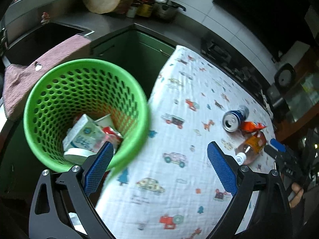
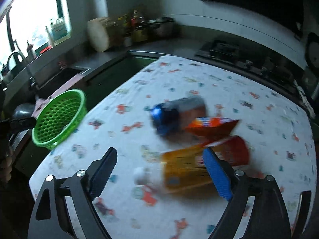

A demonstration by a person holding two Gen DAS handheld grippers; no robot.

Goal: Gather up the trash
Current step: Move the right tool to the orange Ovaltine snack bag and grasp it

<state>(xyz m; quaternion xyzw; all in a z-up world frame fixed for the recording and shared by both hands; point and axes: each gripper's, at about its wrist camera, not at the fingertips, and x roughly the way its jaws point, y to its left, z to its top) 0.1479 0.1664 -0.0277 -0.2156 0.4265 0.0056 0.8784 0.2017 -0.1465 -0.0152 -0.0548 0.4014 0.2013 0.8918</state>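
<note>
On the vehicle-print tablecloth (image 2: 199, 75) the half-filled green mesh bin (image 1: 87, 83) stands at the edge, beside the spread, empty left gripper (image 1: 159, 159), while the gaping, empty right gripper (image 2: 159, 171) nears the orange-labelled bottle (image 2: 185, 171), which likely needs straddling before clamping.

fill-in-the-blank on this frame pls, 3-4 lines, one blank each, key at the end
1. The basket with the collected trash is coloured ____.
2. The blue can on the tablecloth lies on its ____.
3. The right tongs are open and hold ____.
4. The carton lies inside the ____.

Missing words: green; side; nothing; basket
</note>
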